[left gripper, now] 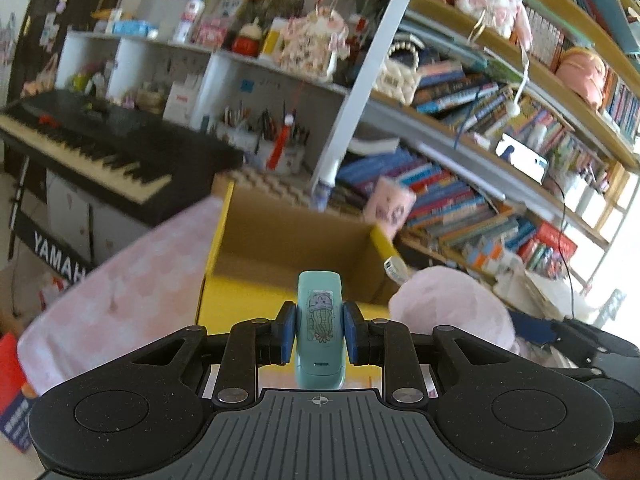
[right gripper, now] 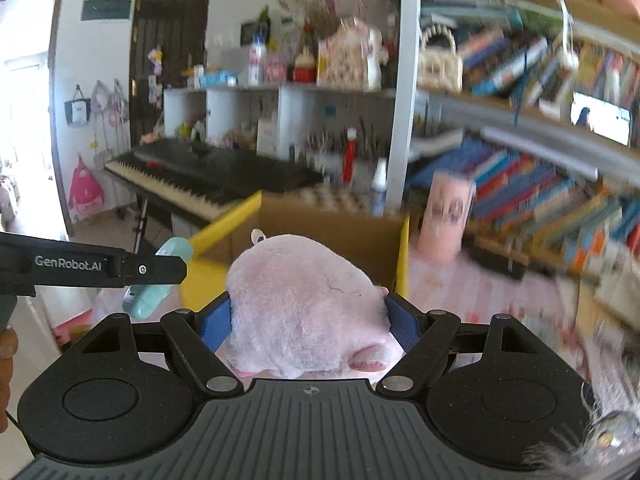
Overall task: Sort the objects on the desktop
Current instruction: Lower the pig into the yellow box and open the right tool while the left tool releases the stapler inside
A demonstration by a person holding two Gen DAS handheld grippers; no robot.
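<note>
My left gripper (left gripper: 319, 334) is shut on a teal stapler (left gripper: 319, 328) with a jellyfish sticker, held upright above the near rim of an open cardboard box with yellow flaps (left gripper: 280, 240). My right gripper (right gripper: 308, 322) is shut on a pink plush toy (right gripper: 304, 308), its blue pads pressing both sides. In the right wrist view the left gripper (right gripper: 164, 270) and the stapler (right gripper: 144, 300) appear at left, before the box (right gripper: 332, 216). In the left wrist view the plush toy (left gripper: 448, 312) sits at right.
A pink patterned tablecloth (left gripper: 120, 284) covers the desk. A pink cup with a face (left gripper: 388, 204) stands behind the box, also pink cup (right gripper: 444, 220). A black keyboard piano (left gripper: 92, 144) is at left; bookshelves (left gripper: 500, 184) fill the back right. A grey furry item (right gripper: 600, 440) lies low right.
</note>
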